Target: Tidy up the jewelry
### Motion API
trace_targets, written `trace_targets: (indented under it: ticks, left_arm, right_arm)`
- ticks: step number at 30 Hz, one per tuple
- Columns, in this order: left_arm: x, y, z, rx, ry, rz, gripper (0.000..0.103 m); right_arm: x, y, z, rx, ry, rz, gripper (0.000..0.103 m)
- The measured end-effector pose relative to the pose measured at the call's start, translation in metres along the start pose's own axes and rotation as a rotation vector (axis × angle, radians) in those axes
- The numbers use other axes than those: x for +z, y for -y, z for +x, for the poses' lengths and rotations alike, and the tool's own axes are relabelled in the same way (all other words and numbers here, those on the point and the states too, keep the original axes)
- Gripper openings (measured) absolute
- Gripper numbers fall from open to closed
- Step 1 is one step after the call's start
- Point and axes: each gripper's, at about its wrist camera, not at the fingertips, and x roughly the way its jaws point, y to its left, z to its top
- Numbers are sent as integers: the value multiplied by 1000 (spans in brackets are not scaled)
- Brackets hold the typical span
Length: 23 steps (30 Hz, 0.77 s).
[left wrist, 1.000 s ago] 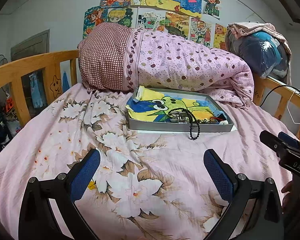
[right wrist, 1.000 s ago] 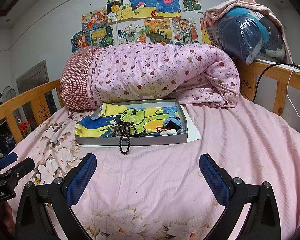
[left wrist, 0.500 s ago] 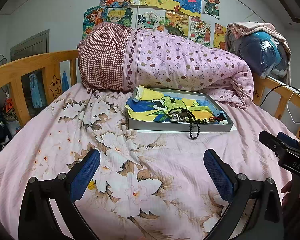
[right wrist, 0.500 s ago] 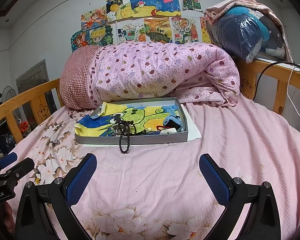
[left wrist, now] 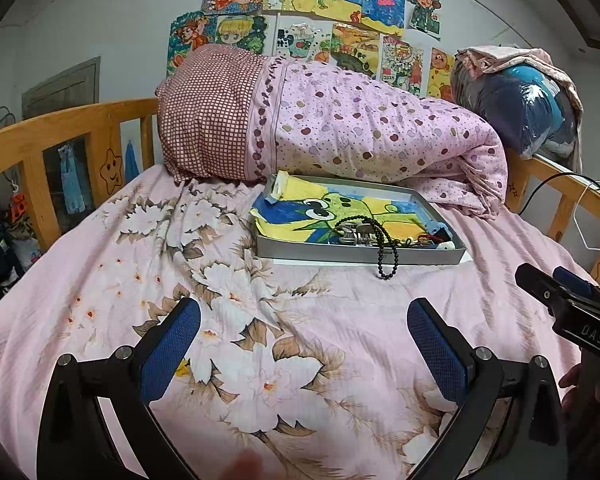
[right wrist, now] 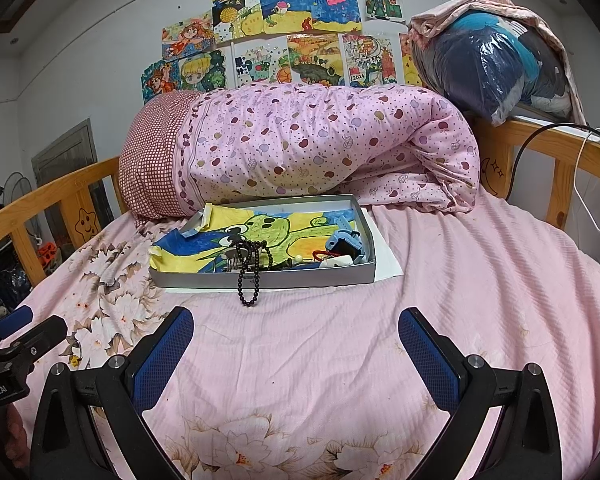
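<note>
Both tongs gape wide and hold nothing: the left gripper and right gripper hover with textured blue pads over the crinkled pink floral bedsheet. At twelve o'clock lies a shallow grey rectangular tray; a glossy black bead bracelet drapes over its near rim.

A wooden-railed bed with a pink floral sheet stands against a pale grey wall covered in bright children's drawings, with a rolled pink spotted quilt at its head and a plastic-wrapped bundle on the right rail.
</note>
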Motion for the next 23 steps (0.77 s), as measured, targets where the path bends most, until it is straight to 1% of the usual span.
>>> trace_targets:
  ticks: [2, 10, 20, 23]
  left_arm:
    - [-1, 4, 0, 17, -1, 9, 101]
    - [-1, 4, 1, 13, 1, 26, 101]
    - [-3, 4, 3, 13, -5, 29, 101]
    - [-3, 4, 3, 12, -6, 28, 101]
  right_arm:
    - [0, 0, 0, 0, 0, 1, 103]
    - [1, 0, 1, -2, -4, 0, 103]
    - [-6, 3, -4, -15, -16, 11, 103]
    - [-1, 3, -1, -14, -20, 10, 103]
